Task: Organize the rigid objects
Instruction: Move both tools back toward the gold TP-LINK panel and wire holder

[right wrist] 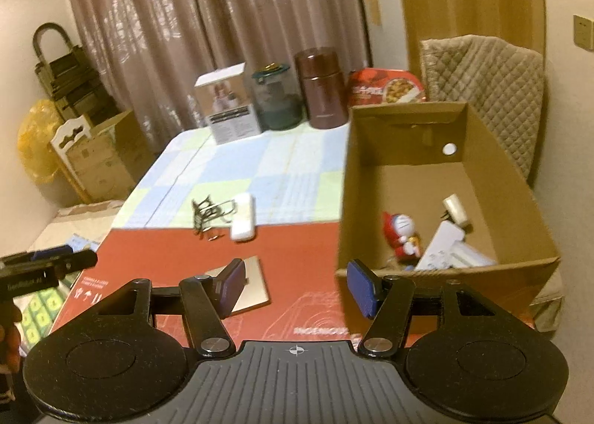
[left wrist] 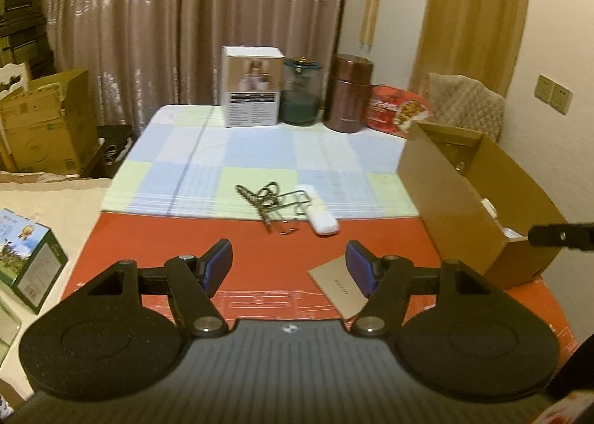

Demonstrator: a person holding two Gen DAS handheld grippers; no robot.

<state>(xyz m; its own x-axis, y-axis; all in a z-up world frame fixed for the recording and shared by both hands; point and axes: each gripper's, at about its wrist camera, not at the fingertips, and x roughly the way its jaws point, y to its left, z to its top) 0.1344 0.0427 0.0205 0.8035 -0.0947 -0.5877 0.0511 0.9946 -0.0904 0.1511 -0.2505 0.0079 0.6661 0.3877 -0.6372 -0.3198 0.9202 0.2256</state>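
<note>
Right wrist: box (right wrist: pixel 404 179) with figurine (right wrist: pixel 402 234).

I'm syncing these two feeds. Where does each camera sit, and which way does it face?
Left wrist: on the left gripper, facing across the table toward the curtain; its open fingers show, and the right gripper's tip at the right edge.
Right wrist: on the right gripper, facing the same way, nearer the box; its open fingers show.
Shared: chain, white stick, box.

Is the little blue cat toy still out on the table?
No, the blue cat toy lies inside the cardboard box, beside a white item on the box floor.
</note>
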